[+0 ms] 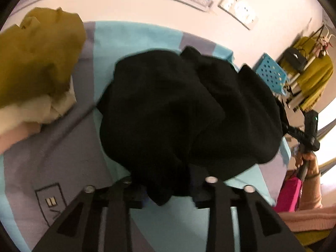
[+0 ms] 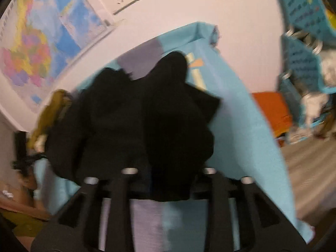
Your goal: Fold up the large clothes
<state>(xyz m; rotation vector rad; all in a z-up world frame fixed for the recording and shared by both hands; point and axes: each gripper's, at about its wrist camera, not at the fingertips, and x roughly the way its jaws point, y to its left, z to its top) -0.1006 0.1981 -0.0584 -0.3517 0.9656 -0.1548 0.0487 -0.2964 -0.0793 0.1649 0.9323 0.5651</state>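
On the blue and lilac bed sheet (image 1: 63,147), a black garment (image 1: 189,109) lies bunched in a rumpled heap, its near edge drawn up toward both cameras. Seen from the left wrist, the left gripper (image 1: 166,195) has a fold of that dark cloth between its fingers, the jaws part closed around it; whether the pads truly pinch it or merely bracket it is hard to tell, since black fabric merges with black fingers. From the right wrist, the right gripper (image 2: 168,191) shows the same picture: jaws roughly half closed with a hanging tongue of the garment (image 2: 147,126) between them, and the grip looks real but cannot be confirmed. The cloth appears thick, soft and limp, probably a knit or fleece with some weight; it should drape and sag rather than hold a shape, and it is unlikely to slip once pinched. Sensible holds would be along a hem or at two corners, well apart, so the piece can be shaken flat before folding. To the left sits a mustard-coloured garment (image 1: 40,58) atop pale folded laundry (image 1: 37,111), apart from the black one. Folding itself seems not yet begun.
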